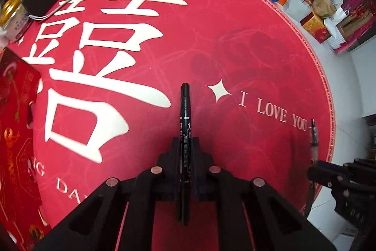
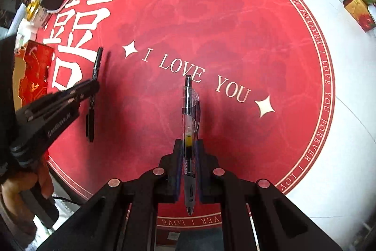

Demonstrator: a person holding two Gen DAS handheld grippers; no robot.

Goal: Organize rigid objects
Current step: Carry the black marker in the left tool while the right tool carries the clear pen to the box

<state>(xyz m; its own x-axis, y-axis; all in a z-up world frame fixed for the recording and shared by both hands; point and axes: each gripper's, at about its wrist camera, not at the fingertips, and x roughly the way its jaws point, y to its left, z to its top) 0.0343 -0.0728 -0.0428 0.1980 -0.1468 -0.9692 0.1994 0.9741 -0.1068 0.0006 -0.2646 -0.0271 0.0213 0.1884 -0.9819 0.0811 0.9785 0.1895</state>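
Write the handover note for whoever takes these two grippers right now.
Left gripper: shut on the black marker, gripped mid-barrel, both ends sticking out.
Right gripper: shut on the clear retractable gel pen, clip end pointing away from the camera.
Both are held above the red round table mat; the red box sits at the mat's left edge.
Done: both pens picked up.
Left: set them down wherever they belong; the pictures do not show that spot.
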